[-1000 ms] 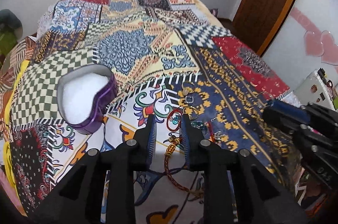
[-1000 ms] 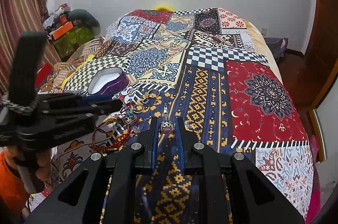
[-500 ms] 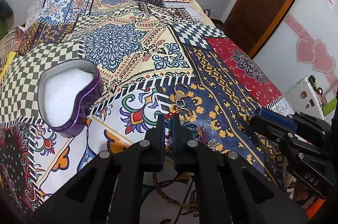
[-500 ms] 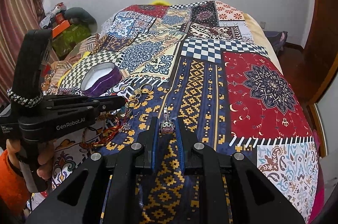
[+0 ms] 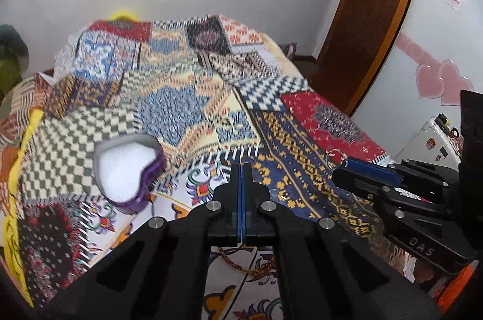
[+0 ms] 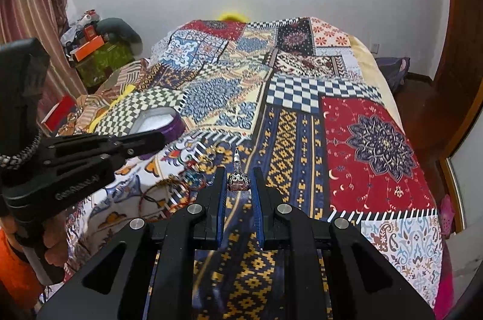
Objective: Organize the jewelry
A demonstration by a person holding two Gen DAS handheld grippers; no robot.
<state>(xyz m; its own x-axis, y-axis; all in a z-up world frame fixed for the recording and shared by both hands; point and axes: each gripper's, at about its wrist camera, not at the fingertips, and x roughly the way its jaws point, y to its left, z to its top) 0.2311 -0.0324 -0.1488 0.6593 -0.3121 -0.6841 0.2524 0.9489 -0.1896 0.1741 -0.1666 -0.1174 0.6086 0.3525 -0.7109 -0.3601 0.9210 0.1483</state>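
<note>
Sitting between the right tongs [image 6: 239, 184], a silver ring [image 6: 238, 180]

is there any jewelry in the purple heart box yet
No, the purple heart box shows only its white lining in the left wrist view.

A multicoloured patchwork bedspread [image 6: 302, 121] shows red floral panels at three o'clock, navy-and-gold geometric bands at centre, and green-white checks at nine o'clock. The purple heart-shaped tin [image 5: 126, 173] has white lining. Red-and-gold braided cord bracelets [image 6: 163, 194] lie at eight o'clock.
</note>
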